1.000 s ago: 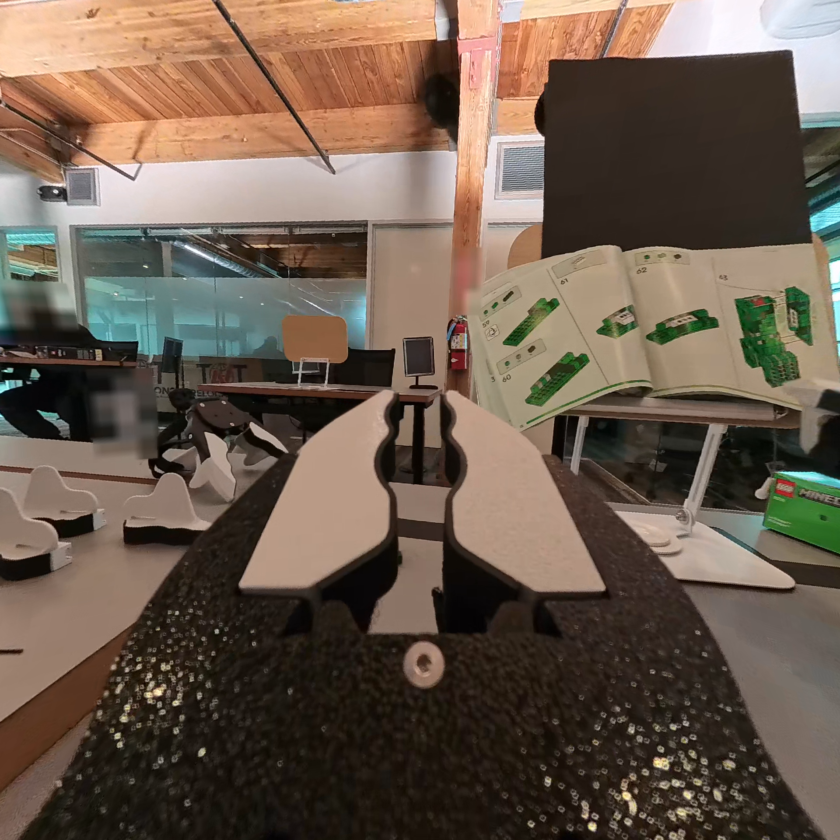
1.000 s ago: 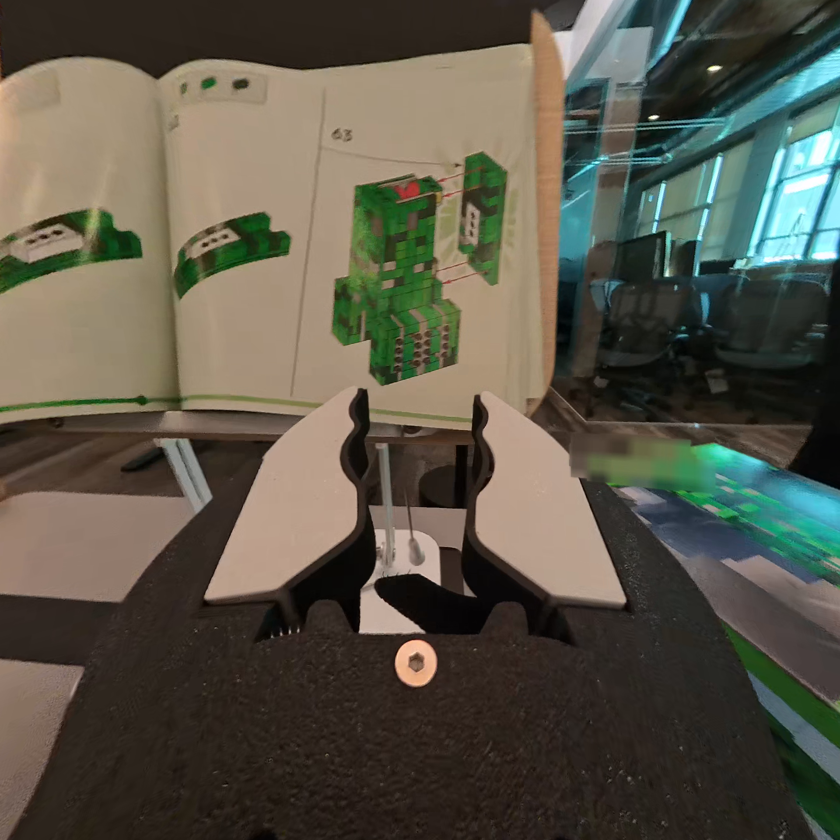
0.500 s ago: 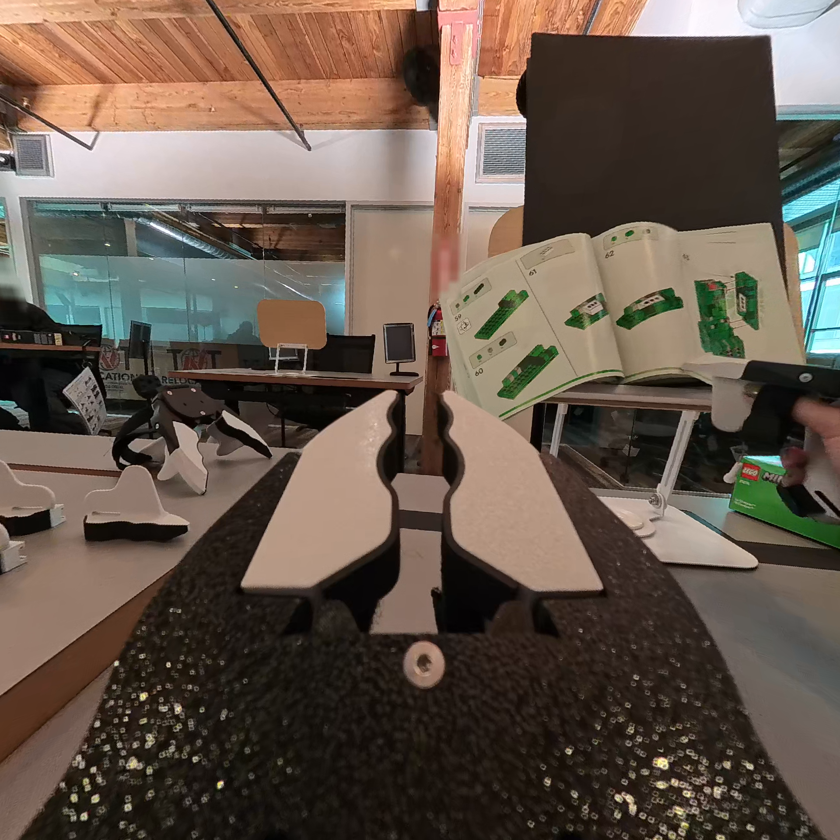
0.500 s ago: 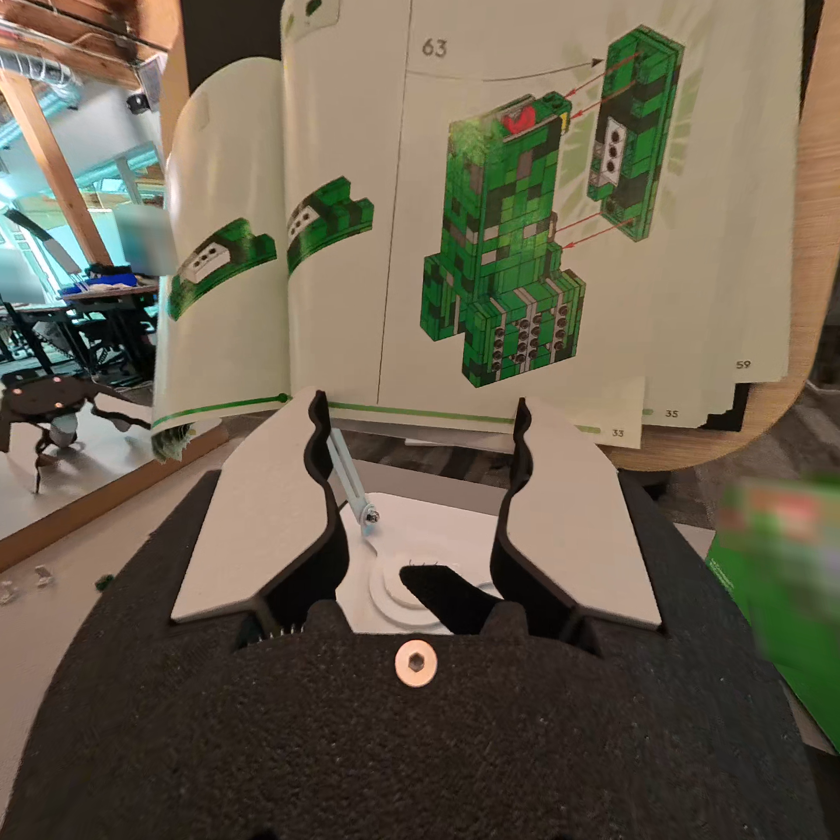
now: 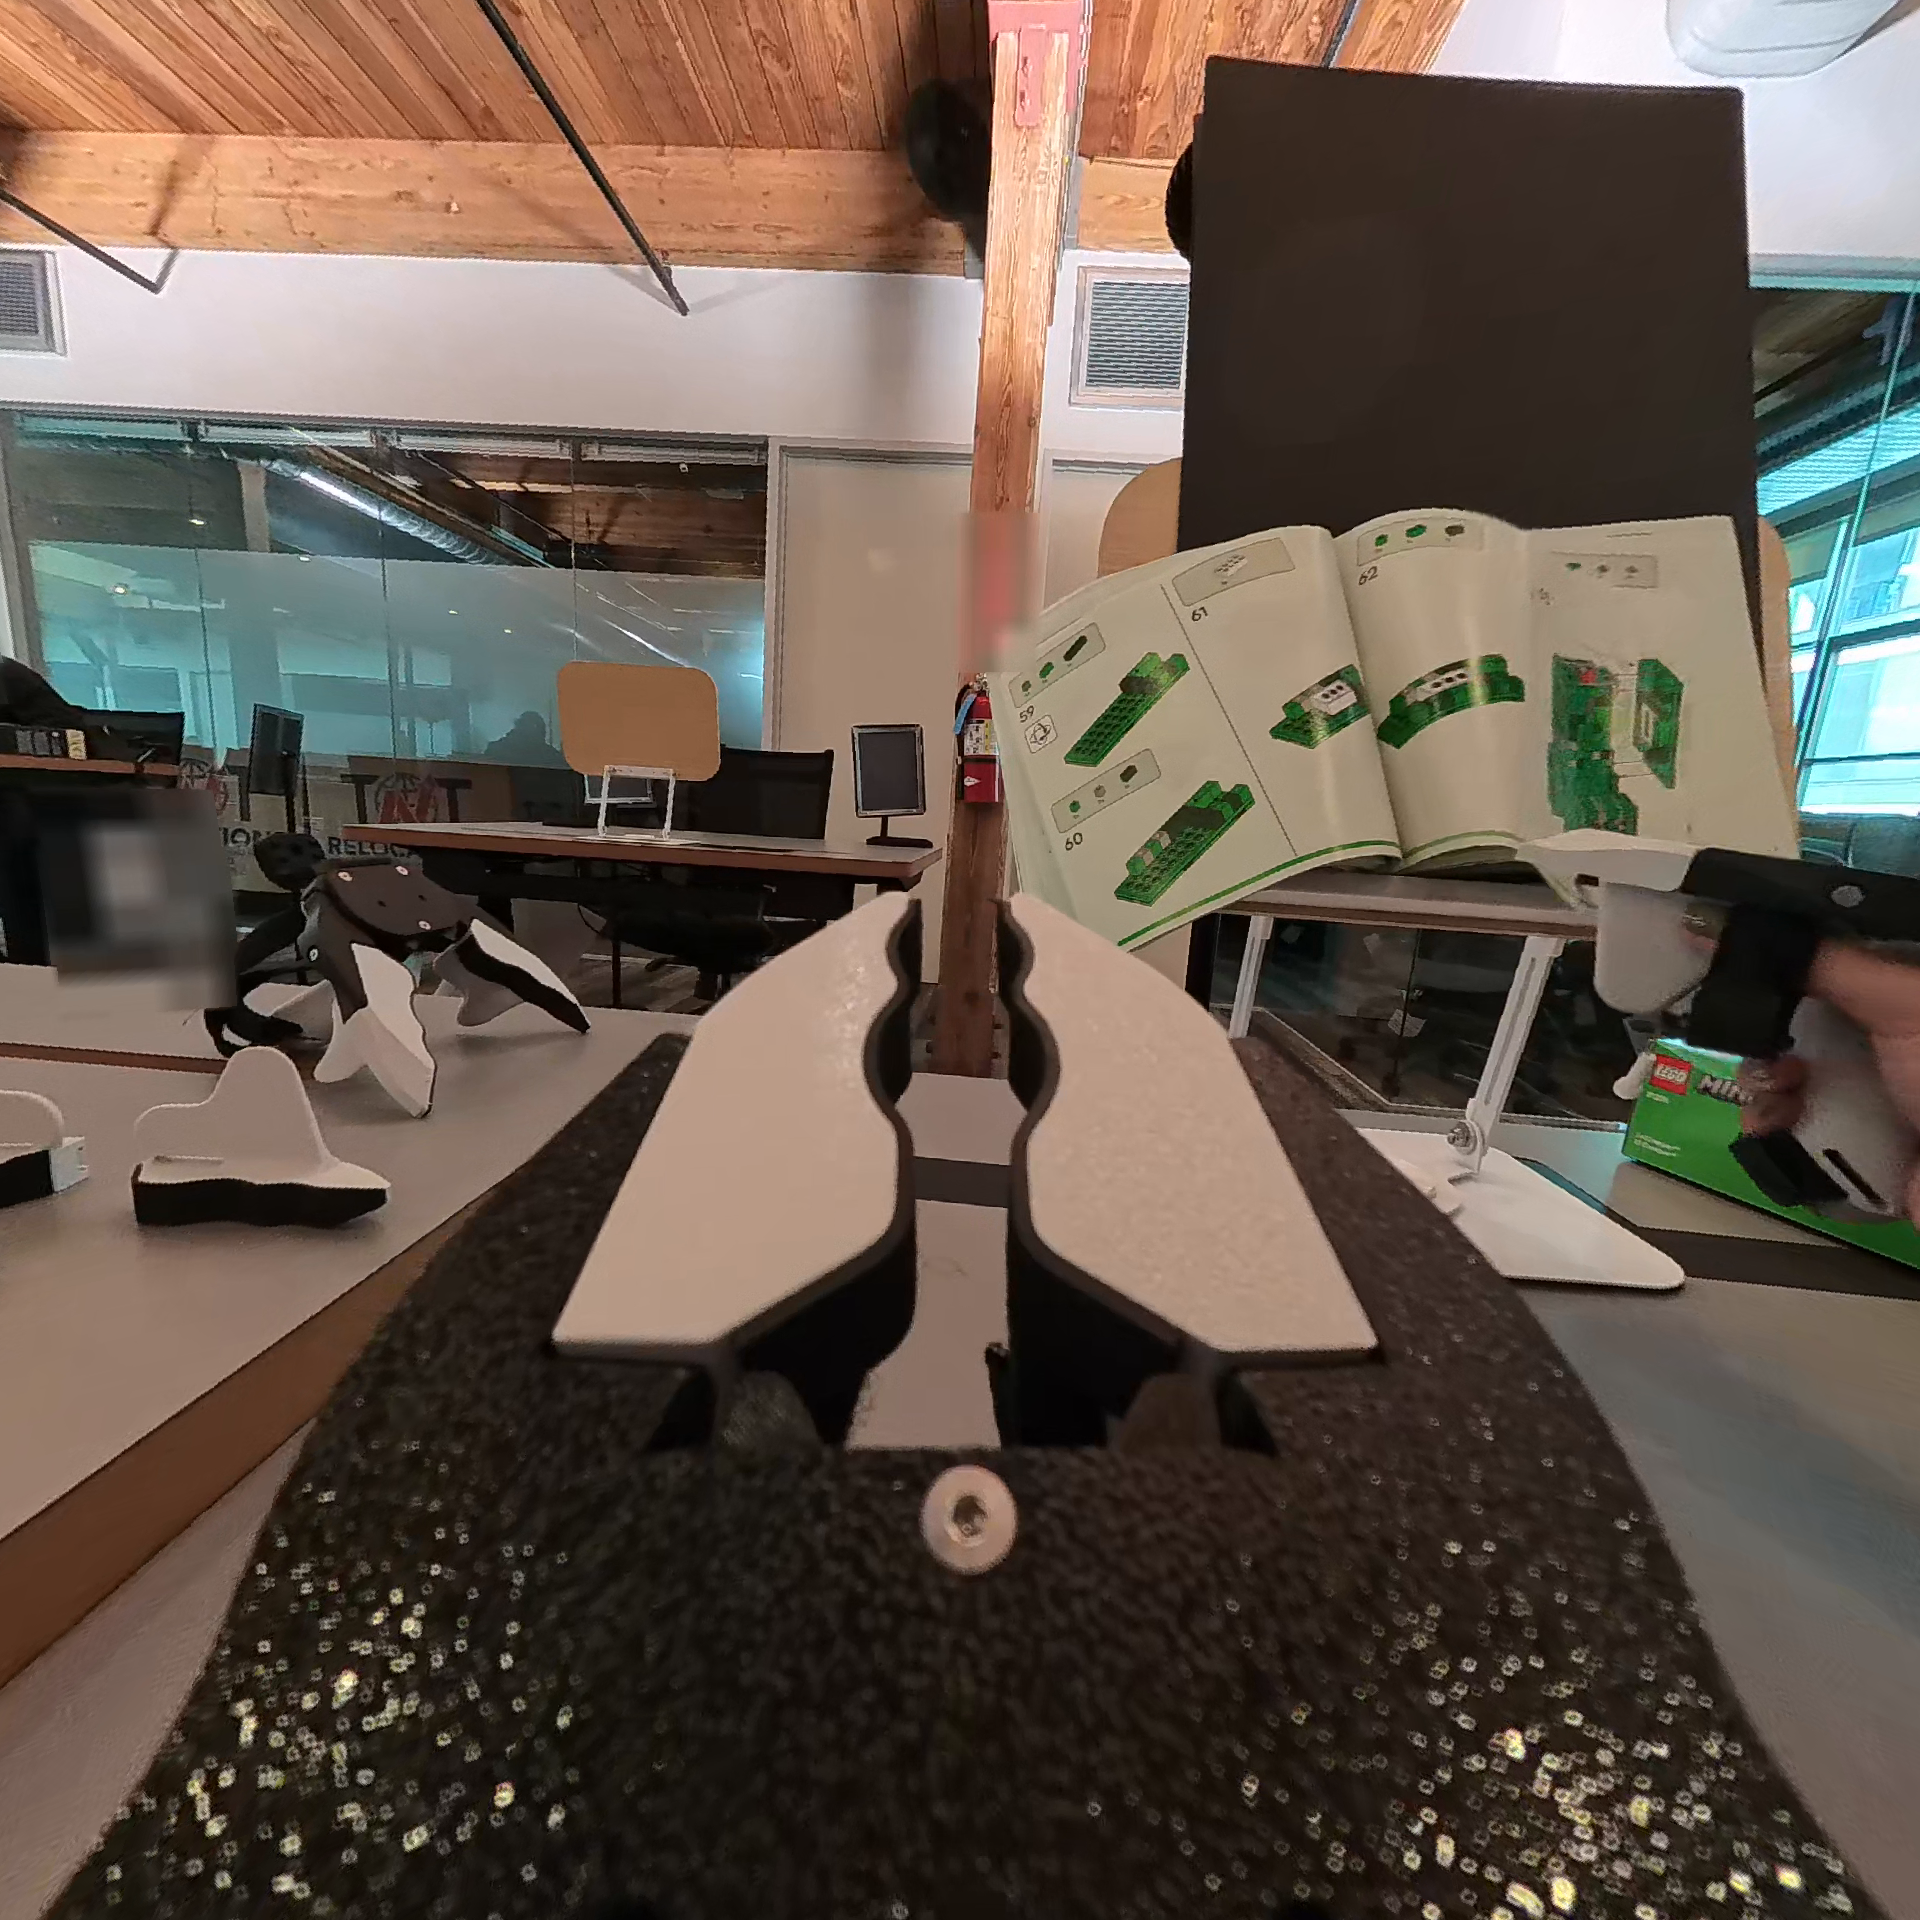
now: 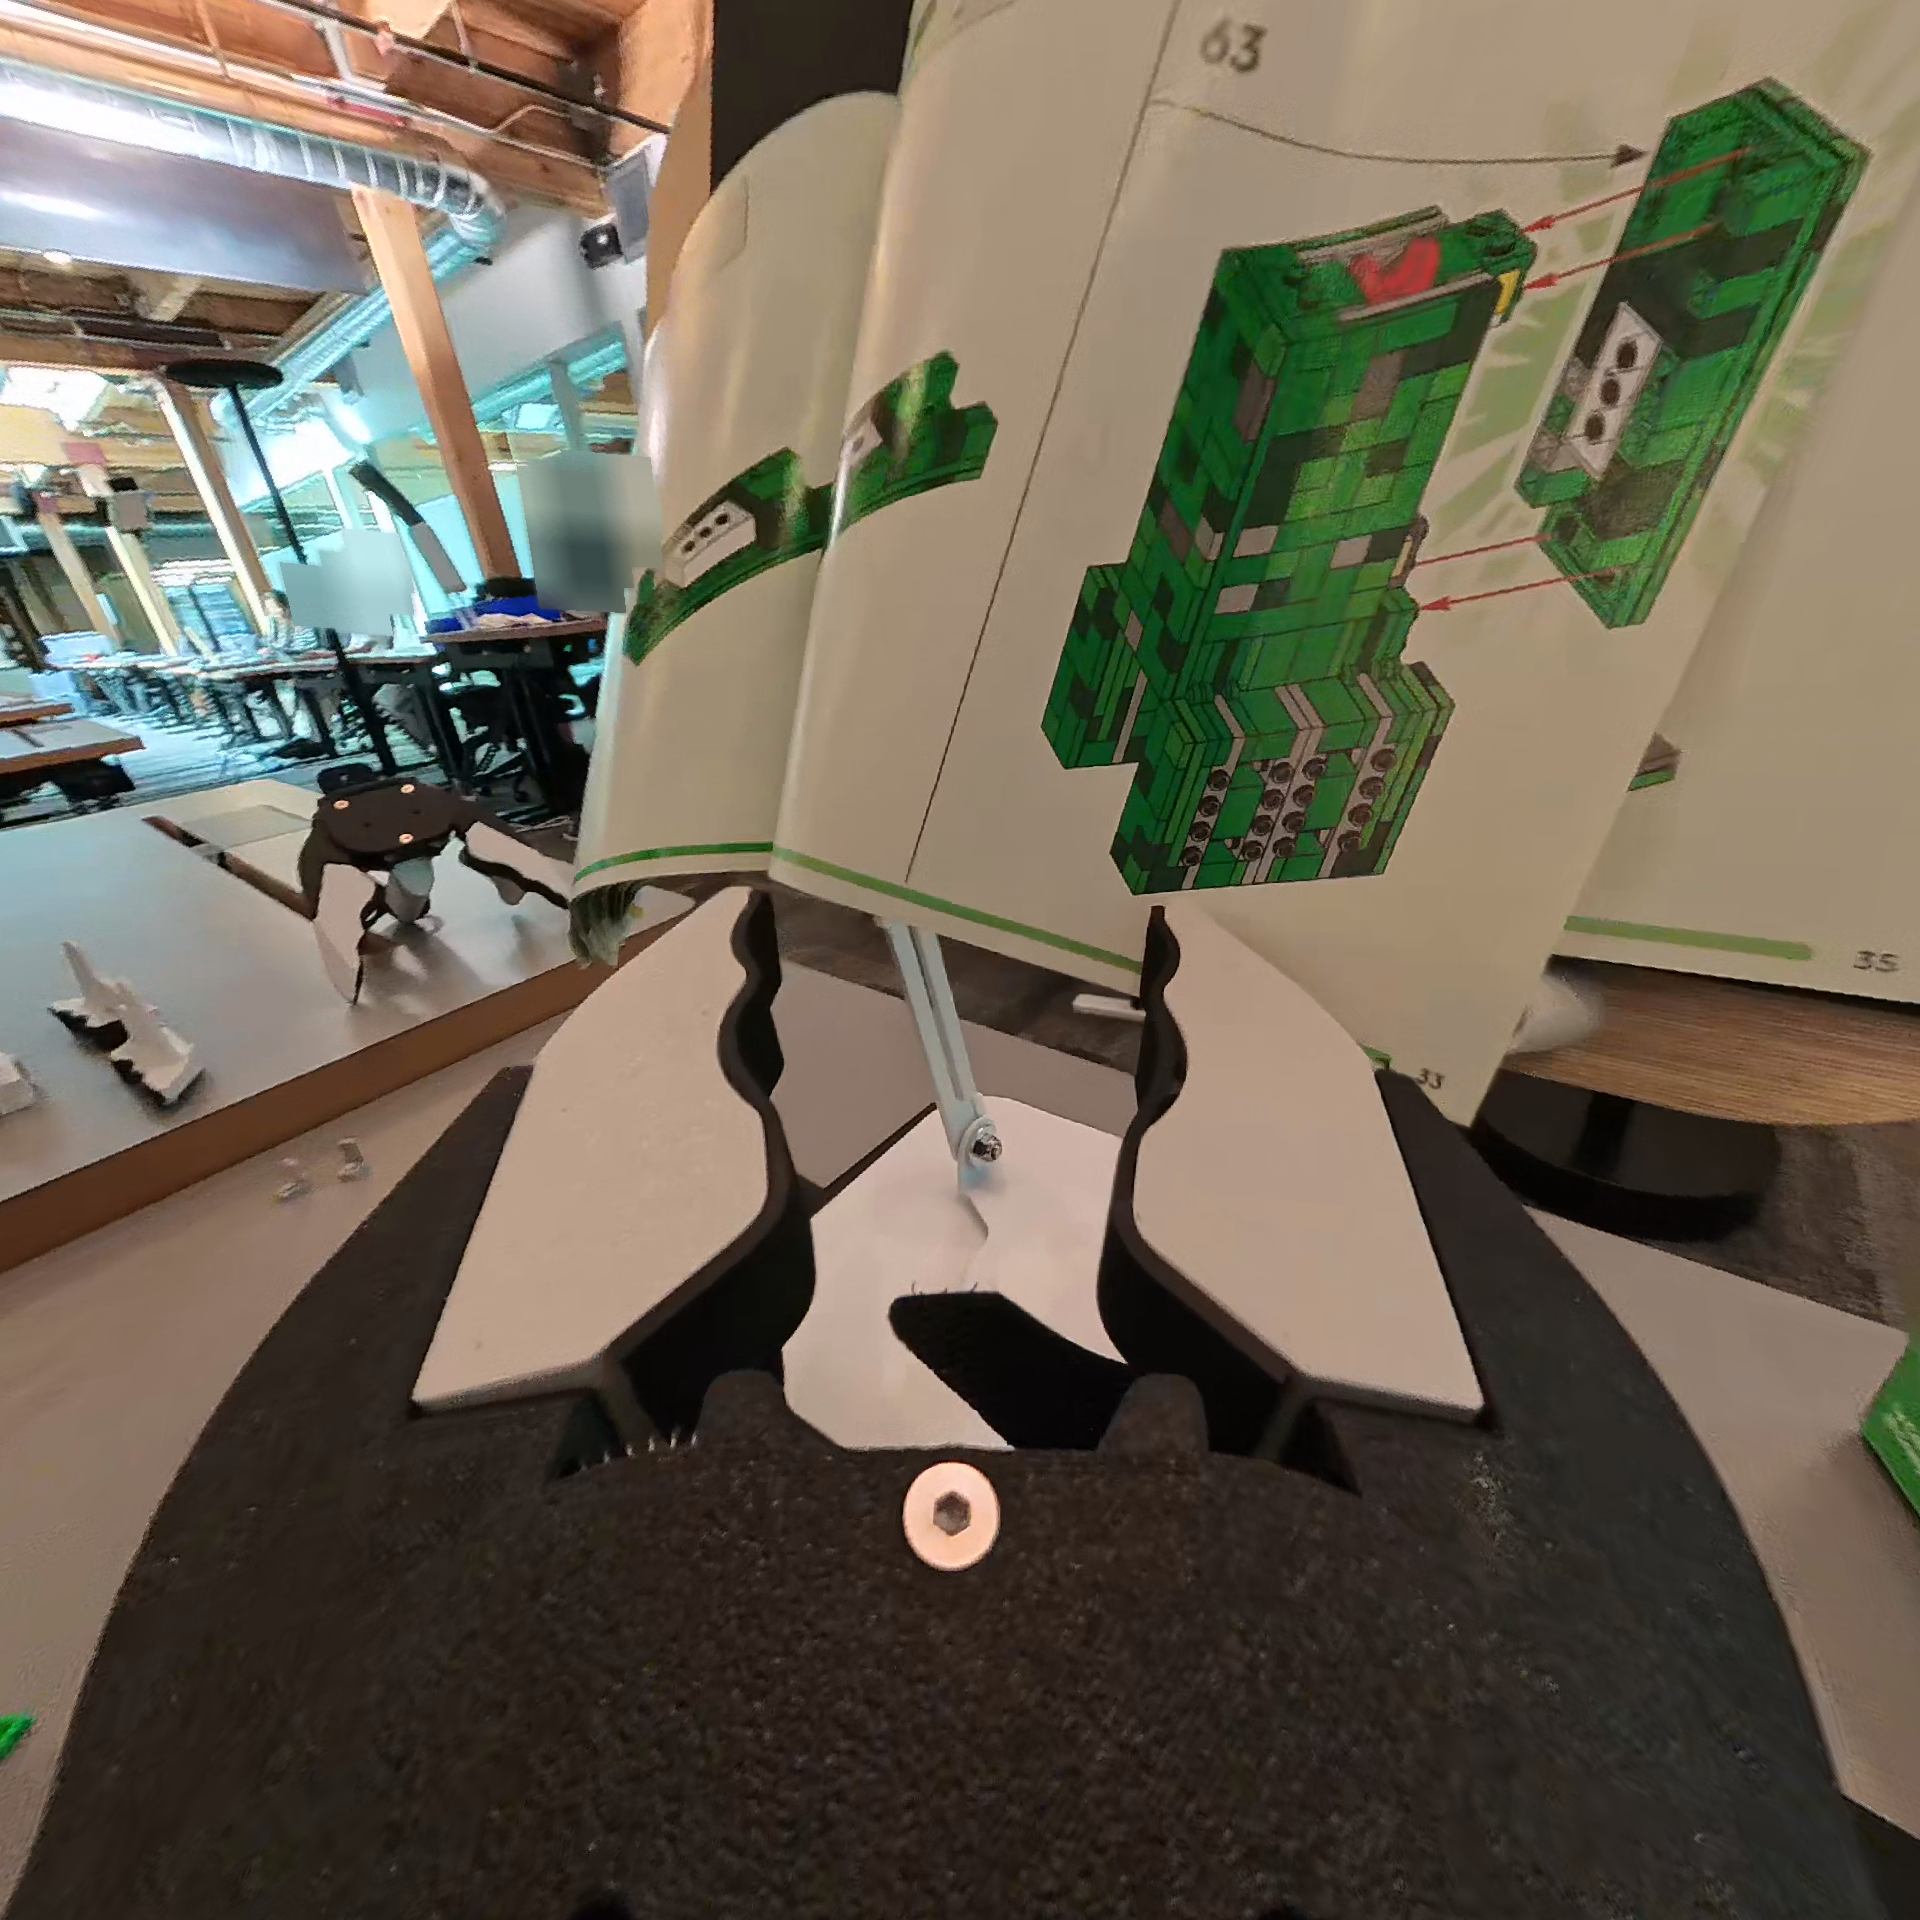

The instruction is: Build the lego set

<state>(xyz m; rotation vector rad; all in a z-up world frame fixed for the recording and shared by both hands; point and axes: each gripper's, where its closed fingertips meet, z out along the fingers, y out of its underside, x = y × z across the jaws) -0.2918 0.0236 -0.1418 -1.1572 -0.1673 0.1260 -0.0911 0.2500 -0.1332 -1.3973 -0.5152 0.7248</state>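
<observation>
The open instruction booklet (image 5: 1351,707) stands on a white stand (image 5: 1538,1236) at the back right. It fills the upper right wrist view (image 6: 1143,520), showing a green figure. My right gripper (image 6: 956,914) is open and empty, its fingertips (image 6: 1158,935) right at the lower edge of the right-hand page. It also shows in the left wrist view (image 5: 1621,883), held by a hand under that page. My left gripper (image 5: 956,914) is shut on nothing, low over the table and pointing past the booklet's left side. No loose bricks sit near either gripper.
A green set box (image 5: 1714,1132) lies right of the stand. Spare white gripper fingers (image 5: 249,1164) and another black gripper (image 5: 384,935) sit on the table at left. Small clear pieces (image 6: 322,1164) lie near the table's wooden edge (image 6: 260,1122).
My right gripper has moved in close under the booklet's right page and opened wider. The left gripper stayed shut and the booklet now sits a little farther from it.
</observation>
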